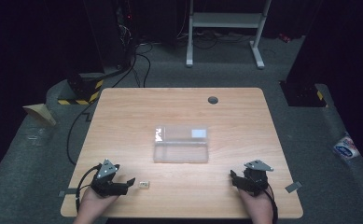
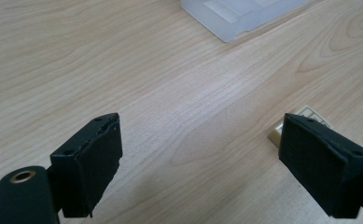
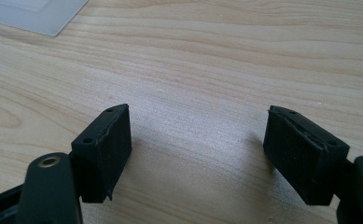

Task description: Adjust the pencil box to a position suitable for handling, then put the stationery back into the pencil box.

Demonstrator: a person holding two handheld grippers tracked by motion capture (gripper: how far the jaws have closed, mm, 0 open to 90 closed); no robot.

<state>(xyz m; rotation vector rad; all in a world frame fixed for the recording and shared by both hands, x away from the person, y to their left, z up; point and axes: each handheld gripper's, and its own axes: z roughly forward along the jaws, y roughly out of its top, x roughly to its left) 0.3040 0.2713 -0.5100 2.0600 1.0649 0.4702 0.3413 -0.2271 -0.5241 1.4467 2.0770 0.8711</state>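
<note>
A clear plastic box point(image 1: 181, 143) lies open in the middle of the wooden table point(image 1: 179, 105), with a white label inside its lid. A small pale chip-like piece point(image 1: 144, 185) rests near the front edge. My left gripper point(image 1: 131, 182) sits just left of that piece, its jaws wide apart and empty. In the left gripper view the piece point(image 2: 300, 122) peeks out behind the right jaw of my left gripper point(image 2: 202, 140), and the box's corner point(image 2: 235, 16) shows at the top. My right gripper point(image 1: 233, 177) rests at the front right, open and empty, seen also in the right gripper view point(image 3: 198, 135).
A dark round grommet hole point(image 1: 212, 100) sits near the table's far edge. A box corner point(image 3: 34, 14) lies at the top left of the right gripper view. Past the table stand a white frame point(image 1: 226, 28), cables and black stands. A packet point(image 1: 346, 148) lies on the floor at right.
</note>
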